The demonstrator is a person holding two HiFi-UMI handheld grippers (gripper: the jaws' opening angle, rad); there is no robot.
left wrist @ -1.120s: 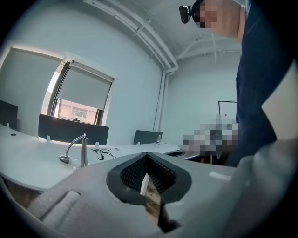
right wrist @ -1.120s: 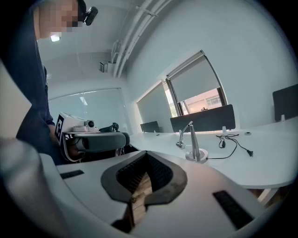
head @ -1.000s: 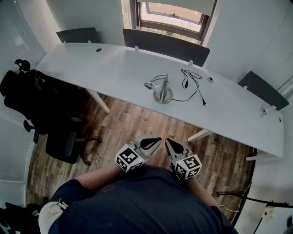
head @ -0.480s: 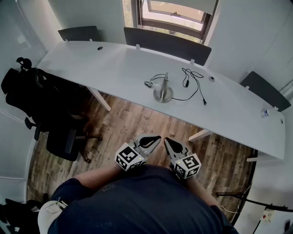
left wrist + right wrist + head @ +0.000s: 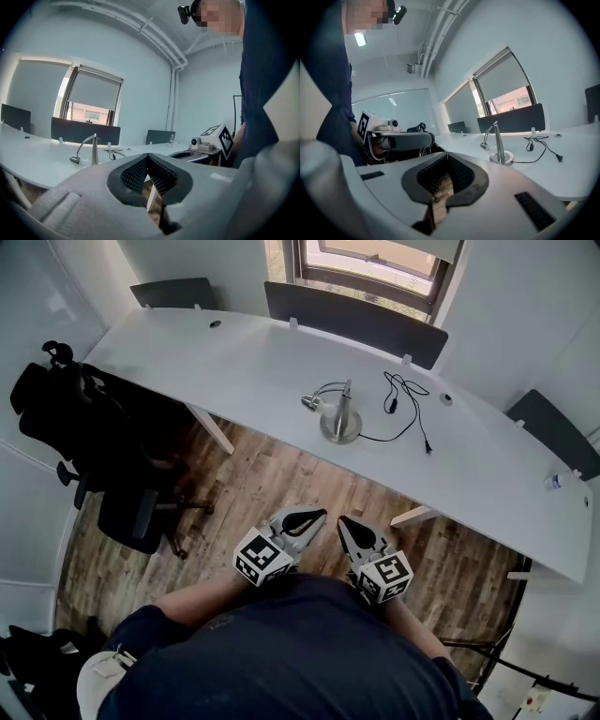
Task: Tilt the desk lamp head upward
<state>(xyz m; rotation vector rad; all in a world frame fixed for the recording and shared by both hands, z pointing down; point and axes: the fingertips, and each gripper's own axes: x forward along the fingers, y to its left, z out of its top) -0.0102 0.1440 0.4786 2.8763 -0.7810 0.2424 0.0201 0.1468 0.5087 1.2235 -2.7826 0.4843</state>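
Note:
A silver desk lamp (image 5: 339, 418) stands on the white desk (image 5: 234, 362), its curved neck dropping to a small head (image 5: 309, 402) on the left. My left gripper (image 5: 321, 514) and right gripper (image 5: 341, 520) hang side by side close to my body, over the wooden floor and well short of the desk. Both are shut with nothing between the jaws. The left gripper view shows the lamp (image 5: 93, 152) far off beyond the shut jaws (image 5: 147, 155). The right gripper view has the lamp (image 5: 499, 145) ahead of its shut jaws (image 5: 447, 154).
A black cable (image 5: 403, 404) trails from the lamp base across the desk. Dark divider panels (image 5: 352, 320) line the desk's far edge under a window. A black office chair (image 5: 112, 484) stands at the left. A small bottle (image 5: 553, 481) sits at the desk's right end.
The head view has shifted slightly, so the desk and lamp sit a little lower and further right in the picture. Both grippers stay shut near my body.

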